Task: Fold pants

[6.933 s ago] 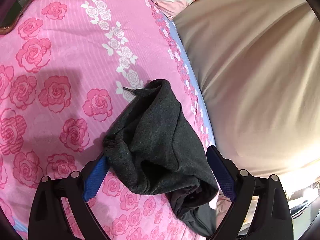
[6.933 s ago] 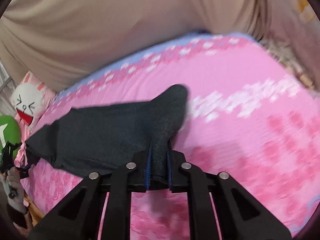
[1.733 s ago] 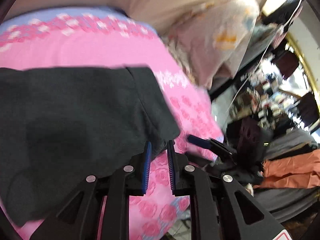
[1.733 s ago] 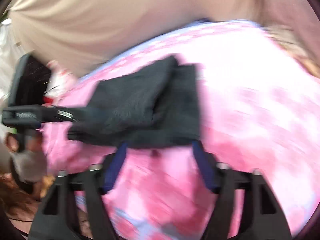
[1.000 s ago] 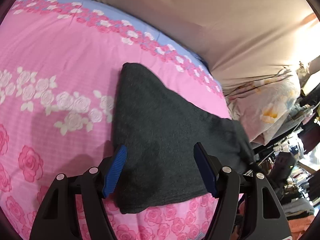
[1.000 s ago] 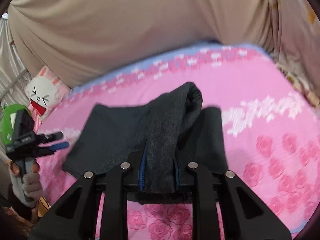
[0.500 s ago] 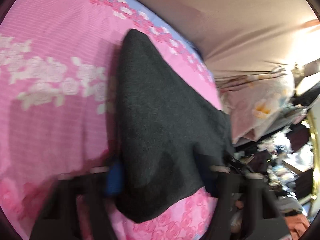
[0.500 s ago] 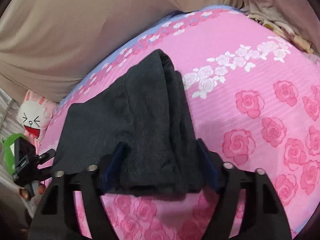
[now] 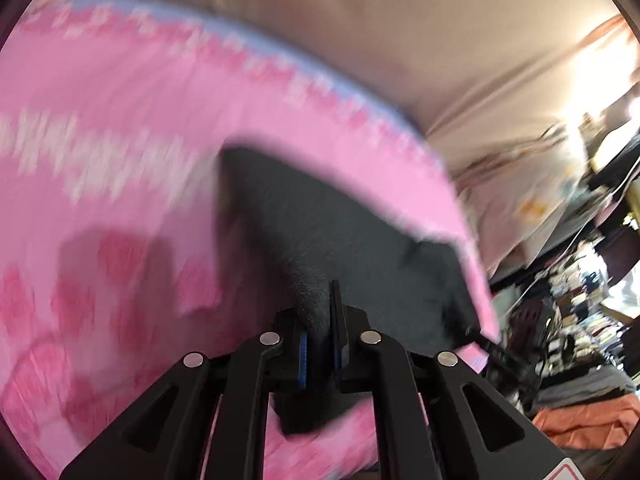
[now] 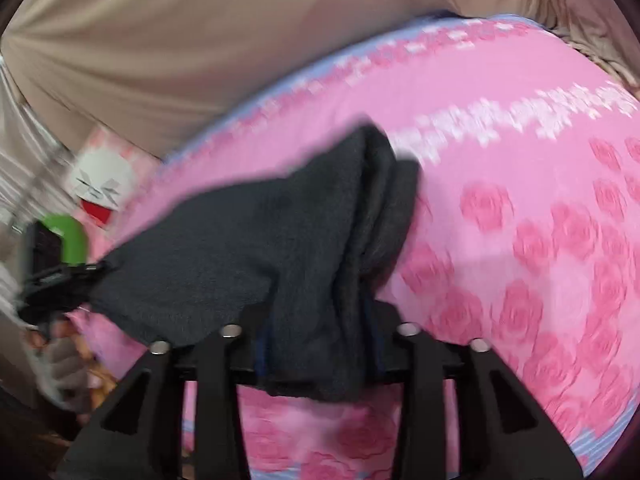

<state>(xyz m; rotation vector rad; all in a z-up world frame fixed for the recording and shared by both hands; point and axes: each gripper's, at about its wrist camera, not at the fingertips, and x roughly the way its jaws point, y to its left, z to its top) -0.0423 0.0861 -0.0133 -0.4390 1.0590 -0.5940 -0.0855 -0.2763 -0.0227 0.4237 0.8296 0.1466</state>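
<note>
A pink bedsheet [image 9: 132, 128] printed with roses is filling most of both views, with a white flower band and a pale blue edge running across the upper part of each frame. Behind it a beige drape [image 10: 208, 44] is hanging across the top. In the left wrist view a cluttered room [image 9: 580, 304] is showing at the right edge, blurred, with an orange cloth [image 9: 588, 424] lying low right. In the right wrist view a cartoon rabbit cushion [image 10: 100, 188] and something bright green [image 10: 70, 240] are sitting at the left edge.

Counting up: one pair of pants [image 10: 240, 248], dark grey, two grippers, one cushion. No containers are showing.

The pants are lying folded on the sheet, spreading through the centre of both frames, layered edges bunching at the upper middle of the right wrist view.

The left gripper [image 9: 320, 344] is closing, its blue pads narrow and pinching a ridge of the grey cloth at bottom centre. The right gripper [image 10: 318, 346] is opening, a thick fold of the pants sitting between its fingers at bottom centre; whether the pads are pressing on it I cannot tell. A hand [image 10: 60, 360] is gripping the left gripper at the lower left of the right wrist view.
</note>
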